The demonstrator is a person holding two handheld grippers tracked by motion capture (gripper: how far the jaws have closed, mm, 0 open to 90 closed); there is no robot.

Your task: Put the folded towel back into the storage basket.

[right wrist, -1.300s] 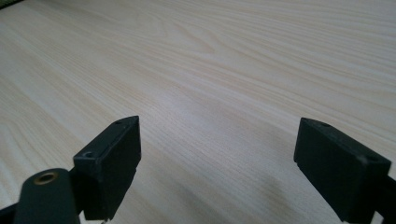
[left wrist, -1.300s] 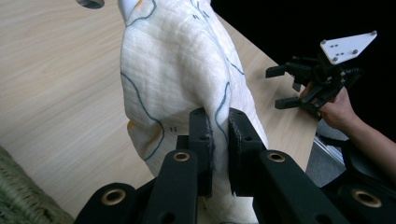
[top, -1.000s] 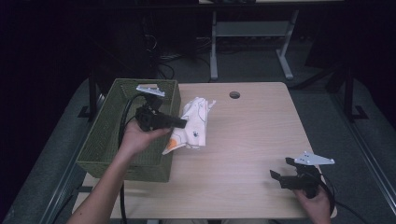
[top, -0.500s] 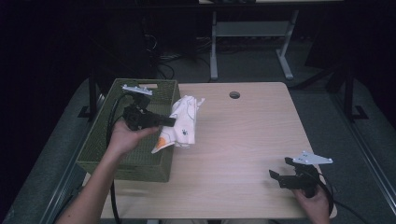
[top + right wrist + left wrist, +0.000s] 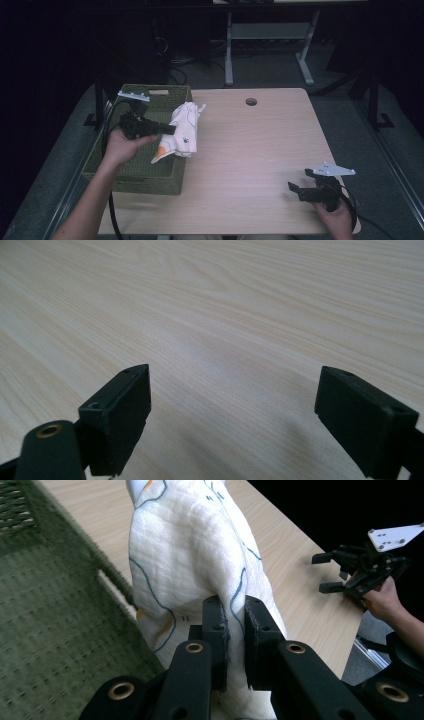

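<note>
Both tongs differ: left tongs (image 5: 235, 615) pinch cloth (image 5: 190, 555); right tongs (image 5: 232, 415) gape wide.

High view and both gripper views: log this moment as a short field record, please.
held item: white patterned cloth
held by: left gripper, shut on a fold of it
cloth position: lifted, hanging over the green basket's right rim
right gripper: open, over bare wooden table, holding nothing
table: round hole near far edge

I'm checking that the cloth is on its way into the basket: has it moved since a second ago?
Yes. Clamped in the left gripper, the white cloth has shifted left, from over the table to across the green basket's right rim.
</note>
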